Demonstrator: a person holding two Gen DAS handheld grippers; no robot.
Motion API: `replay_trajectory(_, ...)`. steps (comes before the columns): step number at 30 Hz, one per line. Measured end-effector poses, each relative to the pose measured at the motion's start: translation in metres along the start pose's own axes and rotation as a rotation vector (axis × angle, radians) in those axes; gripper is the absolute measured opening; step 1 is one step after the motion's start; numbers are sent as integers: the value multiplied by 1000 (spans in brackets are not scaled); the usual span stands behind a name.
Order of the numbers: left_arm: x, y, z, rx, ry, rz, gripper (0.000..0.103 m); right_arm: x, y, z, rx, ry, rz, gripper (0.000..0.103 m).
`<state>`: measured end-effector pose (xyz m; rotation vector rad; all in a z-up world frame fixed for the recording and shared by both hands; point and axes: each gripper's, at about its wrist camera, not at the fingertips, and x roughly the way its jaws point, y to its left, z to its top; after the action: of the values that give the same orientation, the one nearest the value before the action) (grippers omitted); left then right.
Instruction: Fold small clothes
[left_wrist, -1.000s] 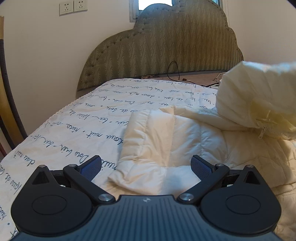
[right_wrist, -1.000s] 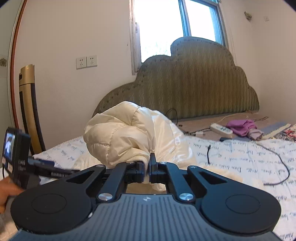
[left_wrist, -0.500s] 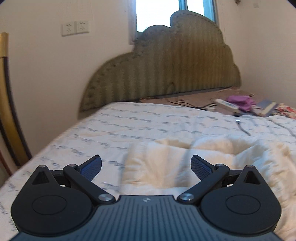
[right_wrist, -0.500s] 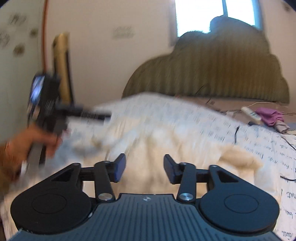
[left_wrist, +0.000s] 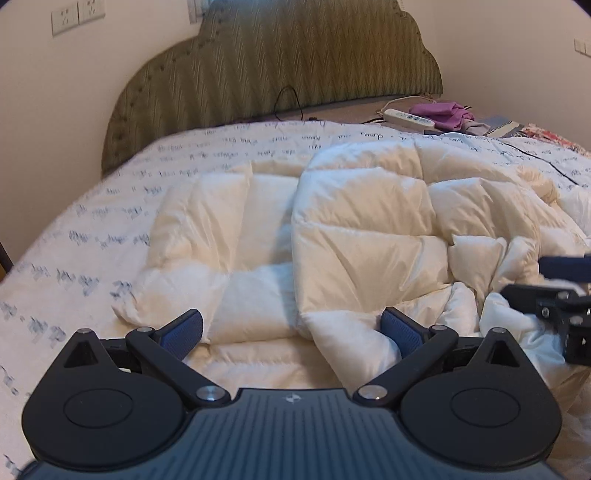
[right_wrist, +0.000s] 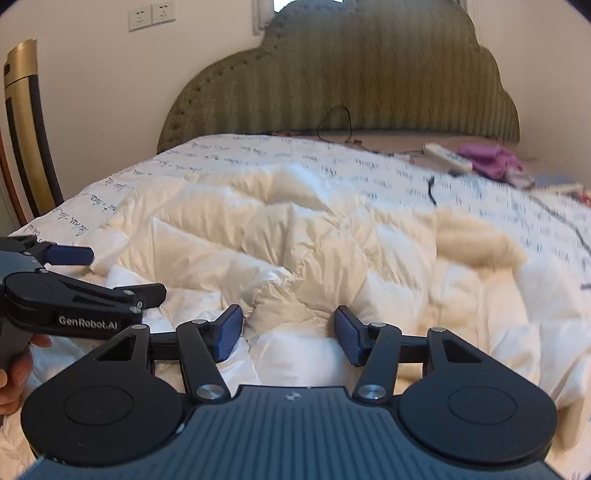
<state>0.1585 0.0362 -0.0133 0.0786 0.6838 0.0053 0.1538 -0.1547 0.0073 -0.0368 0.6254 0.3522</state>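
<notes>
The left tongs (left_wrist: 291, 330) are spread wide and grip nothing; the jacket (left_wrist: 354, 236) lies on the bed (left_wrist: 74, 236) right ahead of them, cream and quilted, one panel folded over so its edge runs straight out from between the blue pads (left_wrist: 183, 328); a fold of the cloth bulges up against the right pad. The right tongs (right_wrist: 288, 334) are also spread and empty, with a puckered ridge of the jacket (right_wrist: 295, 236) between their pads (right_wrist: 229, 332); whether the pads touch the cloth I cannot tell. The two tongs sit near each other over the near edge of the jacket; the left tongs (right_wrist: 74, 288) show at the left of the right tongs, and a hand (right_wrist: 14, 373) holds their grip. Beyond both tongs stands the headboard (left_wrist: 280, 59); far ahead to their right lie a power strip (left_wrist: 408, 119) and a purple cloth (left_wrist: 441, 114).
</notes>
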Motion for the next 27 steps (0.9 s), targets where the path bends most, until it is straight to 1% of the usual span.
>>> replay_trajectory(3,3,1,-4,-2,3,-3,103,6,0,-10,8,12,6,63)
replay_trajectory(8,8,1,-9,3,-4,0,103,15,10,-20,-43,18,-17,66)
replay_trajectory(11,10,0,-12,-1,-8,-2,103,18,11,-25,-51,14,-21,67)
replay_trajectory(18,13,-1,-16,4,-20,1,103,24,19,-30,-100,-2,-48,69)
replay_trajectory(23,14,-1,-20,-3,-31,-4,103,24,16,-30,-91,-9,-42,69)
replay_trajectory(27,11,0,-15,17,-9,-6,103,23,15,-30,-88,-14,-44,71)
